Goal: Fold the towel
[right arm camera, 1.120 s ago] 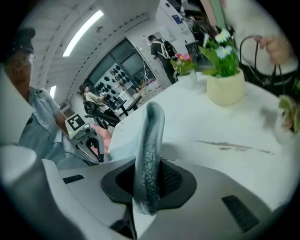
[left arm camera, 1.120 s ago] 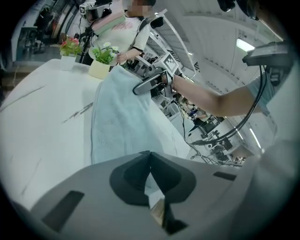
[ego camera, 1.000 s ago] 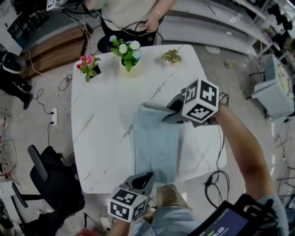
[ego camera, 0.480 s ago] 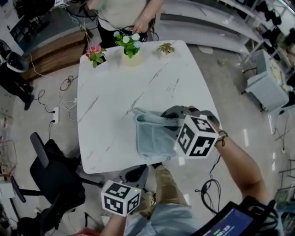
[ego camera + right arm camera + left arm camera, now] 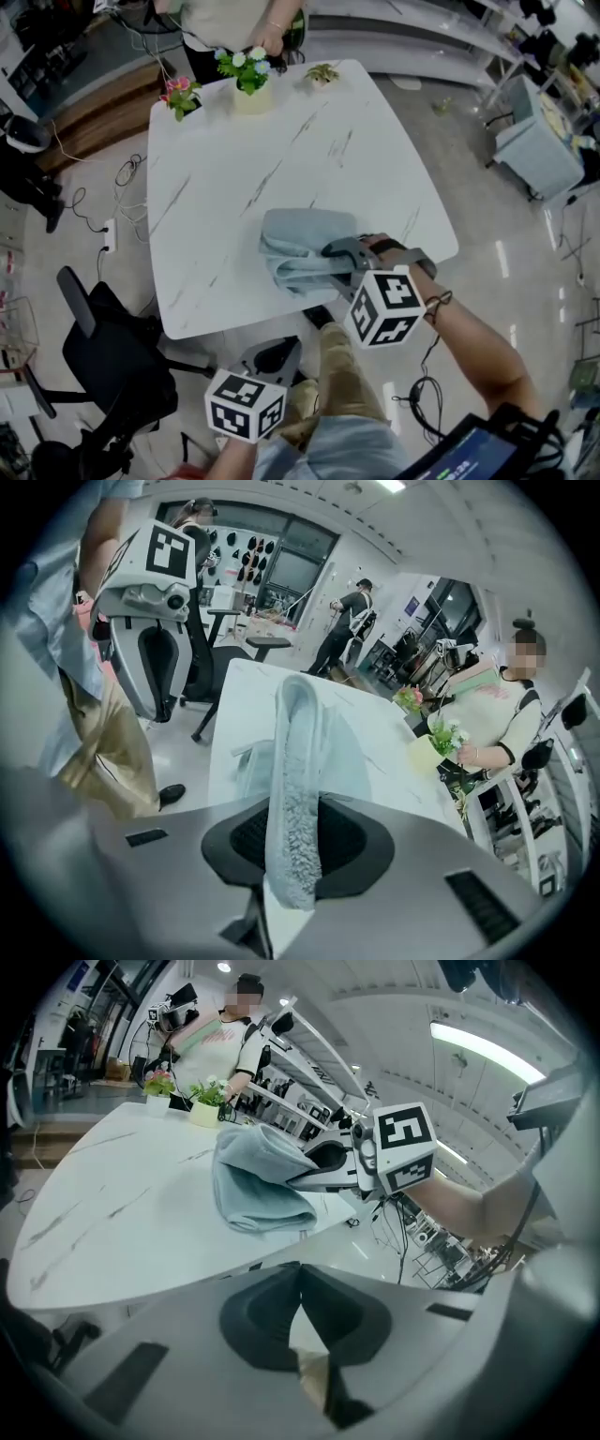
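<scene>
Right gripper view, right tongs (image 5: pixel 294 844) clamping towel (image 5: pixel 300 742) edge, left tongs (image 5: pixel 299 1277) closed empty, flowers (image 5: pixel 246 64) in pot (image 5: pixel 251 97) on table (image 5: pixel 216 169).

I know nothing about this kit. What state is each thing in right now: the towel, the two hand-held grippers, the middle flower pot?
towel, folded over in a bunch on the table, one edge pinched.
right gripper, shut on the towel's edge.
left gripper, shut, empty, off the table's near edge.
middle flower pot, upright at the table's far edge.
</scene>
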Demonstrator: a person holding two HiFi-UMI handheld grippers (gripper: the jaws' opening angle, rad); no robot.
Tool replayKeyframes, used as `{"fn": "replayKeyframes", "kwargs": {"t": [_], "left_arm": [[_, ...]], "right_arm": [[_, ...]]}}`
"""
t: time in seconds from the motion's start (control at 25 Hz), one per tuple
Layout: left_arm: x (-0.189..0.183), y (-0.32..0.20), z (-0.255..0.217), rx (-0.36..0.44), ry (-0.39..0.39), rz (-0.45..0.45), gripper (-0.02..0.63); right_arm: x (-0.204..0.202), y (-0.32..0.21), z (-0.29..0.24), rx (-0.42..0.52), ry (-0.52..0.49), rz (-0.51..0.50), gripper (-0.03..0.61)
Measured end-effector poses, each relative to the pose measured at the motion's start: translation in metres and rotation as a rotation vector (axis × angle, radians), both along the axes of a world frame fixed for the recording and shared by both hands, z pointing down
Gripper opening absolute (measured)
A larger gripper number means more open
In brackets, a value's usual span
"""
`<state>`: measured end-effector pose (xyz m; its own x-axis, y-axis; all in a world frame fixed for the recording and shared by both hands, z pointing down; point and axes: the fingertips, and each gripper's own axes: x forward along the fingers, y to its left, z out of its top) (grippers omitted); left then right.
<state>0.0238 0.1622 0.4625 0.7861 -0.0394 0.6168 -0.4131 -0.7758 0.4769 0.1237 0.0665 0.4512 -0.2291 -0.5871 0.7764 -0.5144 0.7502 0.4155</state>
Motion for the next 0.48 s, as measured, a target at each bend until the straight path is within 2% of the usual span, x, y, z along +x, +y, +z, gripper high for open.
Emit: {"fn": "replayKeyframes", "kwargs": {"t": [0.32, 0.48], "left_arm": [[-0.002, 0.002, 0.016, -0.011, -0.025, 0.025, 0.008], [-0.002, -0.002, 0.019, -0.011, -0.027, 0.031, 0.008]], "right_arm": [[-0.004, 0.005, 0.047, -0.009, 0.082, 0.02, 0.092], [-0.008, 0.005, 0.05, 0.005, 0.051, 0.044, 0.099]]}}
